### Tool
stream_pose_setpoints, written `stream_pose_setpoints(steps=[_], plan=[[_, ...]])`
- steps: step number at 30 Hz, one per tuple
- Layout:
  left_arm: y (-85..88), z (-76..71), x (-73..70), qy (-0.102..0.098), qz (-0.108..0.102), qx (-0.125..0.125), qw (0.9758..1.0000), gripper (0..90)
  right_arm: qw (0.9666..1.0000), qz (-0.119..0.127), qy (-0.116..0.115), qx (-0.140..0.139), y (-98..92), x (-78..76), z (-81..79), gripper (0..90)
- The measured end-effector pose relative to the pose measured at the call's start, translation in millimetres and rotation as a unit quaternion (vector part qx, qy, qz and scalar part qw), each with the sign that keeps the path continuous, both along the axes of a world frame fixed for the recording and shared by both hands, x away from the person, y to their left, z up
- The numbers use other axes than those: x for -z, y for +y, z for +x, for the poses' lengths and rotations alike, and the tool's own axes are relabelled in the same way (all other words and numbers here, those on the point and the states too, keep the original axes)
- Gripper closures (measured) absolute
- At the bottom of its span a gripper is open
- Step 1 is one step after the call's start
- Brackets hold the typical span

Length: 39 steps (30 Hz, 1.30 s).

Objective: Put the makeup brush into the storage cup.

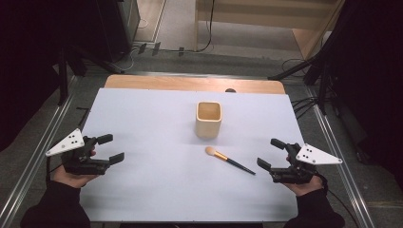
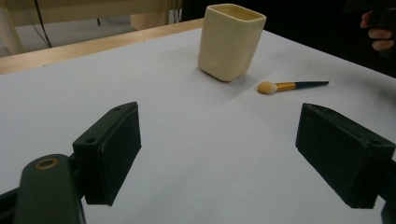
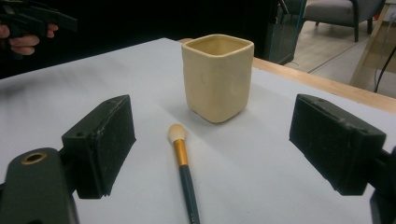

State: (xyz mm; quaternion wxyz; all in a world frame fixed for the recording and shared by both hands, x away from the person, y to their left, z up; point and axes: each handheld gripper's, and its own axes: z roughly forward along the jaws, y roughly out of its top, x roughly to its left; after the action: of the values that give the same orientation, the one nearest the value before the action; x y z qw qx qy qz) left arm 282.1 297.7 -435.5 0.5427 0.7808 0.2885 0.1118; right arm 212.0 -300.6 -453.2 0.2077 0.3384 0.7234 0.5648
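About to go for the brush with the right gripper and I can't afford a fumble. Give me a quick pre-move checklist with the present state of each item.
1. Right gripper jaws open, nothing between them: ok.
2. Left gripper open, holding nothing, out at the table's left side, away from the brush: ok.
3. Makeup brush lies flat on the white table, touching nothing: ok.
4. Handle end points toward the right gripper, bristle end toward the cup: ok.
5. Cream square cup stands upright with its mouth open; the brush lies apart from it: ok.
6. Cup empty inside: cannot tell, its bottom is not visible.
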Motion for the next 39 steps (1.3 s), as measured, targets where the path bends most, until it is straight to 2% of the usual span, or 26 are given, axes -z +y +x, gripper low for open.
stream_pose_setpoints(steps=[39], plan=[[-0.4, 0.0, -0.2, -0.002, 0.001, -0.005, 1.0, 14.5, 0.9999, 0.009, -0.006, 0.002, -2.9, -1.2, -1.6, 15.3]])
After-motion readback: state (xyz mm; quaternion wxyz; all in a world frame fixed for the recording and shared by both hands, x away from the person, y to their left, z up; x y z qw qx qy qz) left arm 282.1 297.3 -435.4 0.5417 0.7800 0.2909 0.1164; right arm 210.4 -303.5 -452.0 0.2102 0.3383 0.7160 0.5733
